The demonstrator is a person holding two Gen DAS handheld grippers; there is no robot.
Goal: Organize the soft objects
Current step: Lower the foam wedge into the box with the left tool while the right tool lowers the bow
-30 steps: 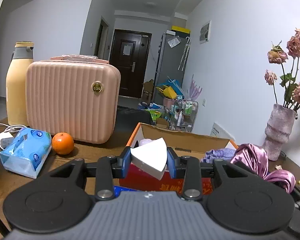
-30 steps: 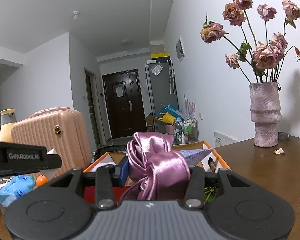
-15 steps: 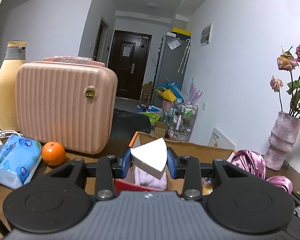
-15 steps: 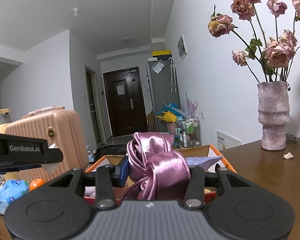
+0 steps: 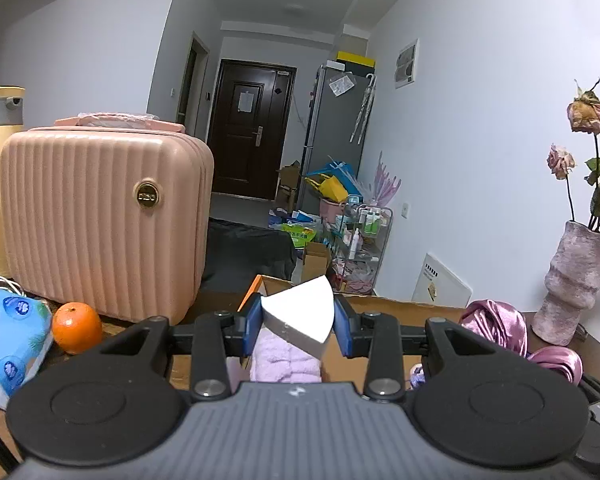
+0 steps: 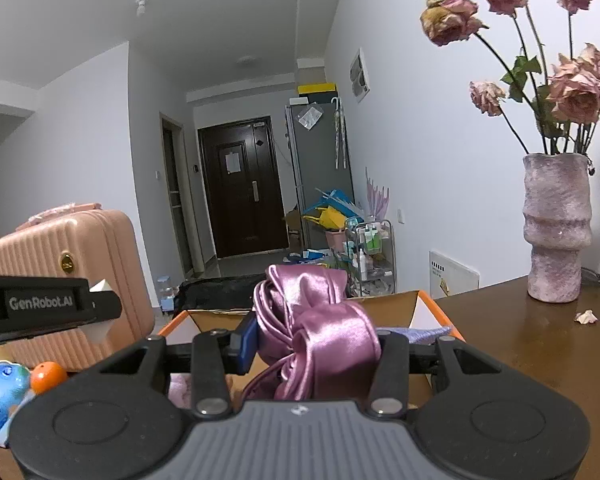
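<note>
white foam wedge pinched by left gripper; right gripper clamps glossy purple satin; both now over cardboard box.

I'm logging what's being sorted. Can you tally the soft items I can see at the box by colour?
White: 1, sponge wedge
Shiny pink-purple: 1, satin cloth
Pale pink: 1, fluffy towel
Lavender: 1, cloth
Total: 4
</note>
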